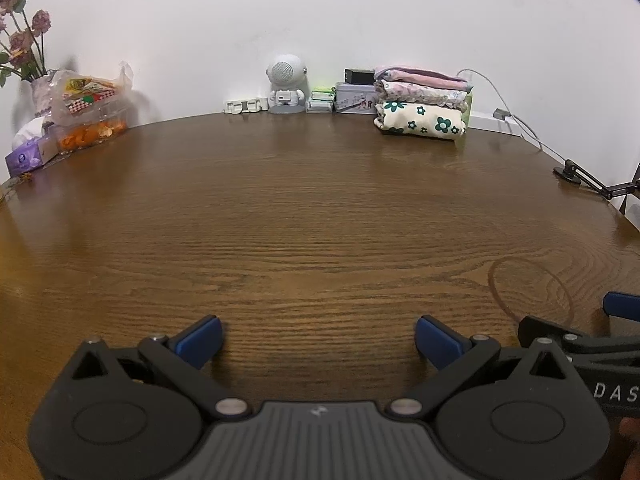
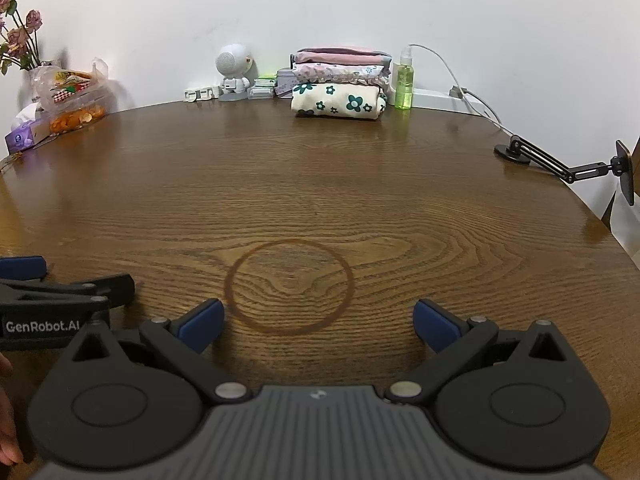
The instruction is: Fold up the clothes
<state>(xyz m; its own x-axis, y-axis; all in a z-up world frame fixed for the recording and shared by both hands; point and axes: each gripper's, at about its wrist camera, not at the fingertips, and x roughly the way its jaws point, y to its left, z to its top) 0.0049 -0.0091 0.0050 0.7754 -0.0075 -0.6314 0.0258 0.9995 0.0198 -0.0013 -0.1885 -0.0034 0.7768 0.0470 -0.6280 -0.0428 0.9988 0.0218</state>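
Hovering side by side just above the near edge of the wooden table [image 1: 320, 208], both grippers hold nothing. The left gripper [image 1: 319, 340] has its jaws spread wide, its blue fingertips [image 1: 202, 338] bracketing only bare wood and gripping no cloth. Just beside it, the right gripper [image 2: 318, 322] is spread equally wide, with a dark ring stain [image 2: 290, 286] on the table lying between and just ahead of its fingertips [image 2: 434, 324]; whether the tips touch the wood cannot be told. Along the far edge, going left to right, stand a vase of dried roses [image 1: 24, 40] at the far left corner, a purple tissue box [image 1: 28, 154], a clear bag of snacks [image 1: 90, 104], a small white clip-like piece [image 1: 244, 106], a white astronaut figure [image 1: 286, 84], small white-and-green boxes [image 1: 320, 101] and a metal tin [image 1: 354, 98]. Next comes the stack of folded clothes [image 2: 340, 82], right of centre on the far edge: a cream piece with dark green flowers at the bottom, a small-print frilled piece above it, pink ones on top. Each lies flat with its long axis running left to right along the far edge, parallel to the wall. Just beside the stack's right end stands a green spray bottle [image 2: 404, 80], then a white cable [image 2: 456, 80], and near the right edge a black jointed mount [image 2: 560, 166].
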